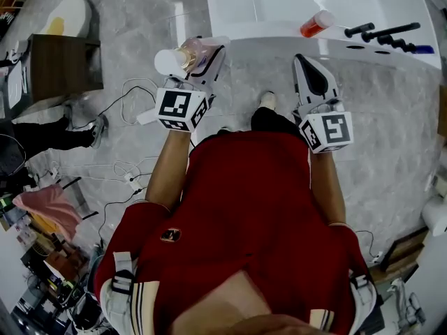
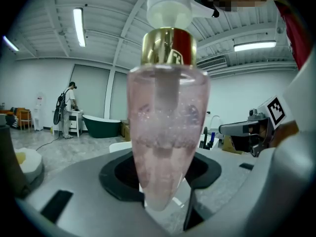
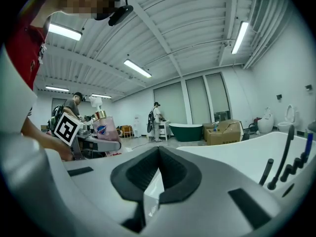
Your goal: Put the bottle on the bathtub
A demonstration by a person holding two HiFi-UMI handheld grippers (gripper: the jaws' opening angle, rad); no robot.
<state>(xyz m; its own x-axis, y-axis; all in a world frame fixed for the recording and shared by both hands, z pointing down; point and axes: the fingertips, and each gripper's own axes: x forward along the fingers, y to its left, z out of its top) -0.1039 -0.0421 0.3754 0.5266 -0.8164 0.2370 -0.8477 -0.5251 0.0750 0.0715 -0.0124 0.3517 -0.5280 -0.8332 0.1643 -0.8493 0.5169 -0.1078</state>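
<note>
The step in hand is the carry. The left tool (image 1: 207,53) is clamped on the bottle (image 1: 183,58), which hangs in the air above the grey floor (image 1: 140,19), near the bathtub (image 1: 241,9) but not yet on it. In the left gripper view the 2 jaws press on the lower part of the clear pink body, and the gold collar (image 2: 168,46) and the white pump head (image 2: 170,6) rise above them. In the head view the pump head points to the person's left, so I judge that the bottle is tilted, though I cannot tell how much.

The right tool (image 1: 307,65) has its jaws together with nothing between them. It is held near the front wall of the bathtub and takes no part in the grasp.

On the white rim a small bottle (image 1: 316,24) with a red cap lies on its side, and black taps (image 1: 387,33) stand further right. The rim to the left of the small bottle looks free.

The next move calls, I think, for 3 things: to bring the left tool forward over this free part, to turn the bottle so its base faces down, and to lower it until the base rests flat before the jaws part. The rim looks narrow, so the bottle could tip.
</note>
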